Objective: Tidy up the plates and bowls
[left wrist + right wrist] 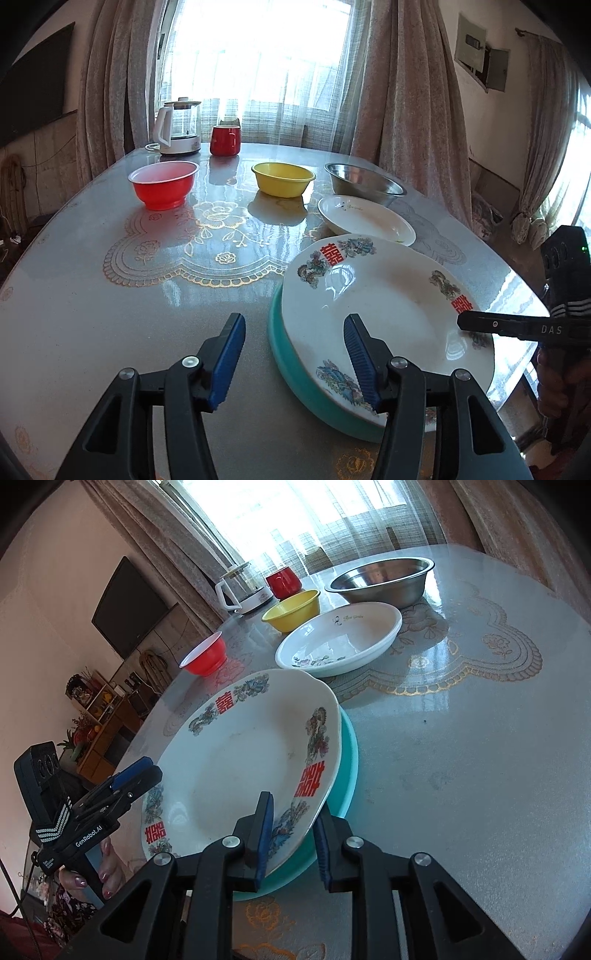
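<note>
My right gripper (291, 834) is seemingly pinching the patterned plate (236, 760) resting on the teal plate (349, 746); my left gripper (295, 354) is hanging open.

Bare bench (110, 325) lies open left of the stacked plate (388, 306), while bowls (283, 180) and a dish (365, 219) crowd the far side beyond it.
</note>
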The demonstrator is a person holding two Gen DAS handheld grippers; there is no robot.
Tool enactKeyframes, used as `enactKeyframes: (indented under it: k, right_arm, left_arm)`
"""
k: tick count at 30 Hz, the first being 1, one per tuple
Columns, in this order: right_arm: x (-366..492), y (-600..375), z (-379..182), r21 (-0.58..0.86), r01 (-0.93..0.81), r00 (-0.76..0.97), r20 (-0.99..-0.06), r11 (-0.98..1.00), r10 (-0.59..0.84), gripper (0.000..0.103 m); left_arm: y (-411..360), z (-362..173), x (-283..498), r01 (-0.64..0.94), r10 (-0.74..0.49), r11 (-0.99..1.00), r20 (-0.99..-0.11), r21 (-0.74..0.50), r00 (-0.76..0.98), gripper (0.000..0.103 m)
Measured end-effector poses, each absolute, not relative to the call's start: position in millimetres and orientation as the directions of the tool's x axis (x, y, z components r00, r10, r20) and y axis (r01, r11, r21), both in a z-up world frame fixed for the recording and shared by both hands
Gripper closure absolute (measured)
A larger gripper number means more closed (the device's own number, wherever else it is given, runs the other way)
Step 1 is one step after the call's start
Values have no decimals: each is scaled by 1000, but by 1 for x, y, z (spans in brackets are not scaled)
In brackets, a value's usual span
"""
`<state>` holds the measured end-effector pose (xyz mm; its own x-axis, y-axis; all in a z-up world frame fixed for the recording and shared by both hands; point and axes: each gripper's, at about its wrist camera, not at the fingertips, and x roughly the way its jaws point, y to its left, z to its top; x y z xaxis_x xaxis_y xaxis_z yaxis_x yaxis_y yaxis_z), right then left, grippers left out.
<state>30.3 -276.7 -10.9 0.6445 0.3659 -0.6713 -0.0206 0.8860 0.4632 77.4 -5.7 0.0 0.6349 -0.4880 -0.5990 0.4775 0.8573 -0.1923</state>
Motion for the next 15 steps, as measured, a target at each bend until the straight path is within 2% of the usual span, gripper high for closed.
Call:
enactKeyframes:
  k: [2, 6, 11, 15]
  right_arm:
    - [30, -280, -10, 470, -17, 647, -668, 883, 368, 81]
    - [30, -286, -8, 489, -11, 651, -659, 872, 377, 79]
    - [28, -292, 1, 457, -13, 664, -661, 889, 350, 78]
    - [31, -311, 16, 443, 11, 730, -616, 897, 295, 74]
  left_arm:
    - [-5, 8, 84, 468, -495, 857, -591, -214, 637, 44]
    - [-9, 21, 92, 448, -464, 876, -571, -181, 677, 29]
    - [-20, 35, 108, 432, -424, 892, -570, -131, 704, 21]
    - [-31, 42, 131, 427, -427, 892, -594, -151, 682, 21]
